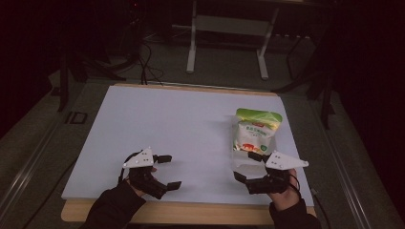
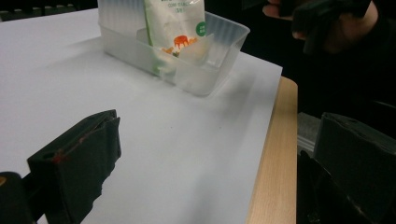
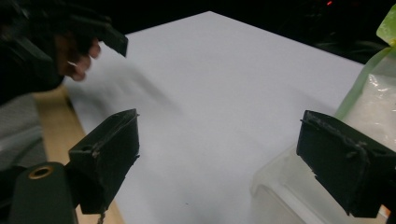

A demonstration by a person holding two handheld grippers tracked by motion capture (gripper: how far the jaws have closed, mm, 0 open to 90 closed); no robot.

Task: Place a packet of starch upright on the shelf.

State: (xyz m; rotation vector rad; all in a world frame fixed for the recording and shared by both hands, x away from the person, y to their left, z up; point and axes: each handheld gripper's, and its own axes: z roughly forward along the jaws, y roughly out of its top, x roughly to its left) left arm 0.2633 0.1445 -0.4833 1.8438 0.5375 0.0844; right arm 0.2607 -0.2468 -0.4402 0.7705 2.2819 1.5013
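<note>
A clear plastic tub (image 1: 240, 164) (image 2: 210, 70) (image 3: 280, 196) sits on the right of the white table top (image 1: 181, 129). In it stands a green and white food pouch (image 1: 256, 130) (image 2: 175, 23) (image 3: 373, 93), leaning back. My right gripper (image 1: 247, 167) (image 3: 229, 158) is open just left of the tub's near end, with nothing between its jaws. My left gripper (image 1: 169, 171) (image 2: 210, 158) is open near the front left edge, jaws wide apart over bare table.
The table's wooden front edge (image 1: 191, 210) runs just under both hands. Beyond the far edge are a white metal frame (image 1: 227, 43) and cables (image 1: 143, 67) on a dark floor.
</note>
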